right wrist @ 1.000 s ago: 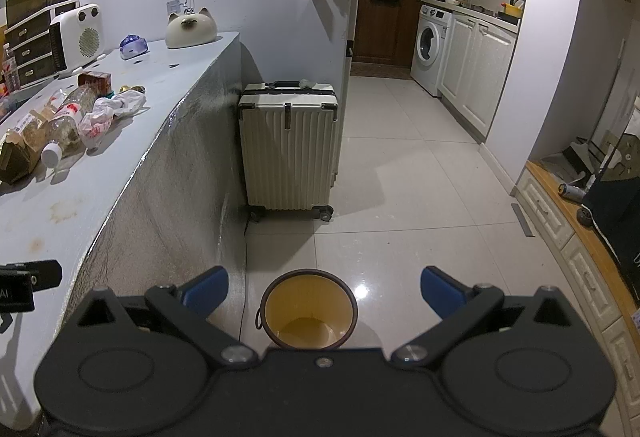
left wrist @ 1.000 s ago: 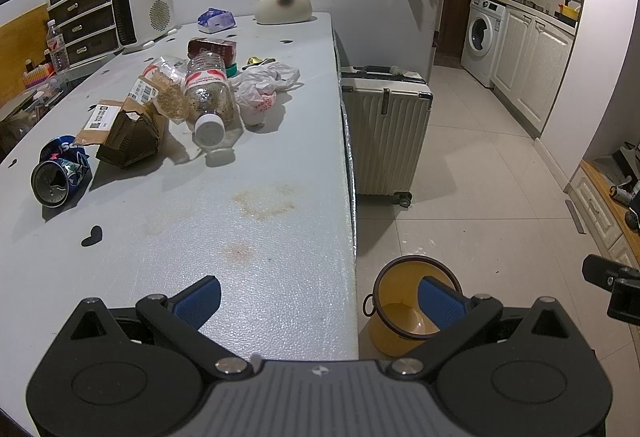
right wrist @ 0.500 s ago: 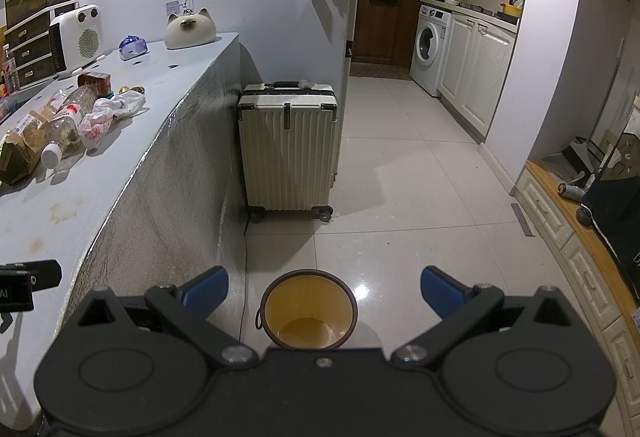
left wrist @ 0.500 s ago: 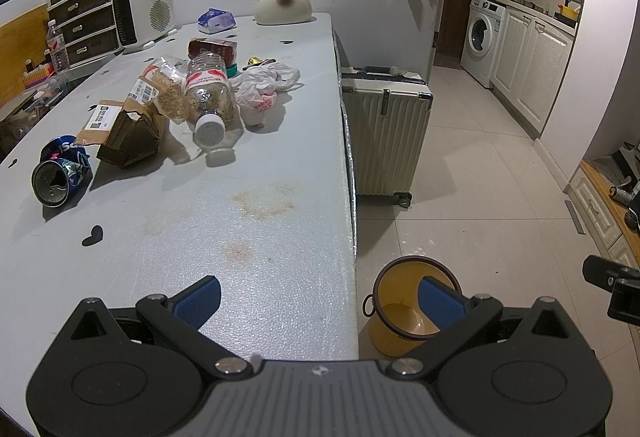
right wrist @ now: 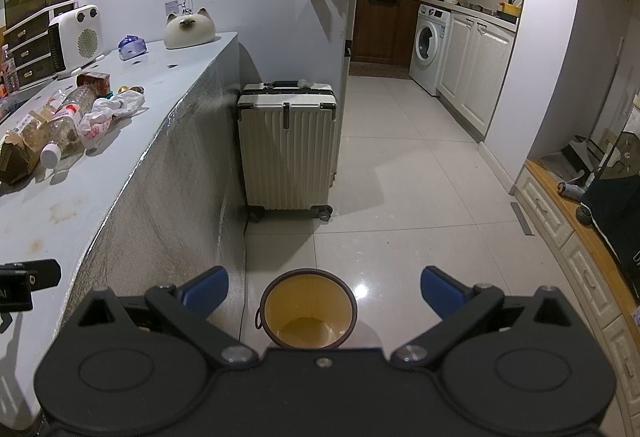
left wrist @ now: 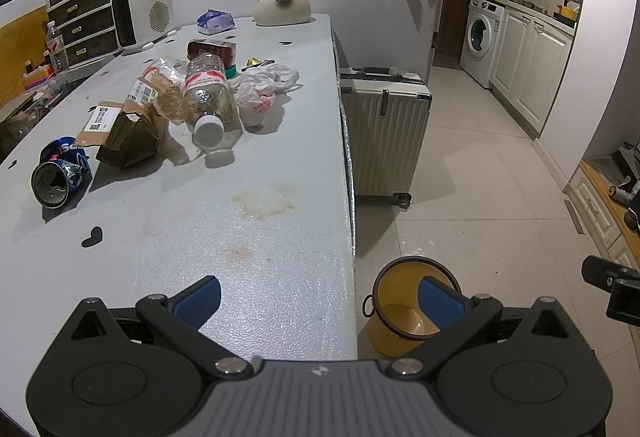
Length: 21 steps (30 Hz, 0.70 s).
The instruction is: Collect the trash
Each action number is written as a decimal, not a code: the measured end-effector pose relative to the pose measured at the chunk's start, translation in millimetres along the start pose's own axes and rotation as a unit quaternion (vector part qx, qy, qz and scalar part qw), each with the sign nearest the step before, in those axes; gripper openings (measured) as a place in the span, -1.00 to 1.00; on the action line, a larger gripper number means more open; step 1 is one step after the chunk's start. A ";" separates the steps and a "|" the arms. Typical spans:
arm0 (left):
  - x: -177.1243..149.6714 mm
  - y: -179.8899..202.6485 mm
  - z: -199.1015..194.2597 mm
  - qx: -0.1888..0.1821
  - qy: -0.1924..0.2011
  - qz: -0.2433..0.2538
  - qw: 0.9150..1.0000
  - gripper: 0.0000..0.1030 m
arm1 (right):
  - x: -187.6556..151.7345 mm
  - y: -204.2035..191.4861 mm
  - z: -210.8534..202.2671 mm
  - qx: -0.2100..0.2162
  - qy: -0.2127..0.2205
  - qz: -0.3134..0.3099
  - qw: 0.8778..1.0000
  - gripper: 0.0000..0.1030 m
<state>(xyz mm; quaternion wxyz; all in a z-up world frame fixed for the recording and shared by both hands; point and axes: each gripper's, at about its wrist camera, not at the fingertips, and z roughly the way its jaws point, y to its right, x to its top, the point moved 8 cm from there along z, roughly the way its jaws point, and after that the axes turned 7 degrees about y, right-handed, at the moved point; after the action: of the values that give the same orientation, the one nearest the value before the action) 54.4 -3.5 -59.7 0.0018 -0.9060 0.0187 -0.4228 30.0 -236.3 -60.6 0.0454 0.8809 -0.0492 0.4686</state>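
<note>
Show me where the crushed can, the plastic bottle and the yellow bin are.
crushed can [left wrist: 60, 173], left wrist view, on its dented blue side.
plastic bottle [left wrist: 208, 93], left wrist view, on its clear body.
yellow bin [right wrist: 308, 311], right wrist view, on its inner wall.

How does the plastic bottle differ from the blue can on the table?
The bottle is clear, with a red label and a white cap on; the can is blue, dented, and its end faces the camera. The bottle lies in the trash pile against the white bag; the can lies apart, farther left. Both lie on their sides on the table.

White suitcase [right wrist: 288, 145] stands on pale tiled floor [right wrist: 400, 197] beside table [left wrist: 280, 297].
</note>
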 end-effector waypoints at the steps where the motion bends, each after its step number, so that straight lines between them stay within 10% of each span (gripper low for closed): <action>1: 0.0 0.0 0.1 0.000 0.000 0.000 1.000 1.00 | -0.1 0.0 0.0 0.000 0.000 0.000 1.000 1.00; 21: -0.9 -0.2 0.4 0.000 0.000 -0.001 1.000 1.00 | 1.0 -5.6 2.2 0.000 0.000 0.000 1.000 1.00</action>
<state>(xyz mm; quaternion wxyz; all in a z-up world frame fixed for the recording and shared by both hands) 54.1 -3.3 -60.6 0.0009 -0.9059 0.0177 -0.4231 33.1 -231.1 -61.1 0.0455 0.8810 -0.0498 0.4683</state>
